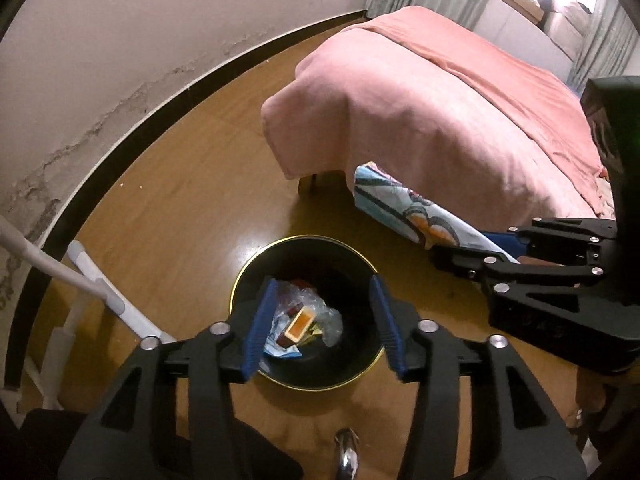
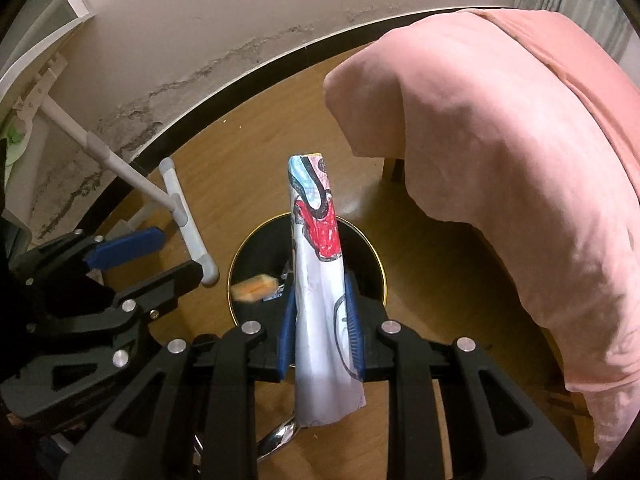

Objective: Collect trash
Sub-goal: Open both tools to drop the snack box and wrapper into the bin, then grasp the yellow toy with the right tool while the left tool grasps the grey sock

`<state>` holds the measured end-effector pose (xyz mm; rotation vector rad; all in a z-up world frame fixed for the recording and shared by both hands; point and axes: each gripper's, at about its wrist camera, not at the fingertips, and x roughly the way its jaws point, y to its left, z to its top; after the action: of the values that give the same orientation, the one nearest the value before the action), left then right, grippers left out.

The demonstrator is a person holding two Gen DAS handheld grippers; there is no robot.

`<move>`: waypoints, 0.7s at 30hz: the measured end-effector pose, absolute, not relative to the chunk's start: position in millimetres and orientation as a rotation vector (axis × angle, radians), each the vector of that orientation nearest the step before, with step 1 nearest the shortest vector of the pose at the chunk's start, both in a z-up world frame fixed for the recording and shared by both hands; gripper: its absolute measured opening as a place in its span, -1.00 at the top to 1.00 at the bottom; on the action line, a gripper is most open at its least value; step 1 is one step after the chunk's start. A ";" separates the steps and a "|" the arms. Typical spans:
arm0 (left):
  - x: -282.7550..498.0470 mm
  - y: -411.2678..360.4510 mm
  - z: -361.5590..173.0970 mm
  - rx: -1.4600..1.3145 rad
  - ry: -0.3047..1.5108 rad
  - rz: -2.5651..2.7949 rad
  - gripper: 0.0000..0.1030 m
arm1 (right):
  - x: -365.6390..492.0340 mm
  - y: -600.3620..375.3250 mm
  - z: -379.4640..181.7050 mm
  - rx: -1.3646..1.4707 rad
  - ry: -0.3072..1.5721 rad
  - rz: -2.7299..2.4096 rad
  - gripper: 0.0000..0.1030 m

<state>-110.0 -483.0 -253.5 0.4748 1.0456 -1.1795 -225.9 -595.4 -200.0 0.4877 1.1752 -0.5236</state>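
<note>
A black trash bin with a gold rim stands on the wooden floor; it holds crumpled plastic and an orange box. My left gripper is open and empty, right above the bin. My right gripper is shut on a rolled paper drawing coloured red, blue and black, and holds it over the bin. In the left wrist view the roll and the right gripper are at the right of the bin. The left gripper shows at the left in the right wrist view.
A bed with a pink cover stands to the right of the bin. A white metal frame leans at the left near the stained wall. A shiny metal chair leg is at the bottom.
</note>
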 end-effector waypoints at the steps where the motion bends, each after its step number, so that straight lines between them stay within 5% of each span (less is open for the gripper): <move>1: -110.7 -483.9 -252.8 0.475 1.041 -1.181 0.02 | -225.9 -595.3 -199.8 0.487 1.175 -0.524 0.55; 11: -106.7 -473.3 -221.6 0.433 0.986 -1.192 -0.02 | -224.6 -592.8 -205.8 0.492 1.191 -0.510 0.53; 14: -103.3 -466.8 -209.4 0.413 0.972 -1.198 -0.07 | -222.5 -591.1 -204.3 0.492 1.188 -0.502 0.42; 18: -98.0 -452.6 -183.6 0.394 0.923 -1.201 -0.24 | -219.8 -587.7 -198.2 0.479 1.172 -0.506 -0.03; 21: -92.0 -440.5 -159.9 0.362 0.894 -1.202 -0.33 | -217.3 -584.4 -188.2 0.474 1.159 -0.501 -0.04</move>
<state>-92.0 -440.5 -159.9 0.3620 0.8941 -1.2019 -217.3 -584.4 -188.2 0.4739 1.1593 -0.5012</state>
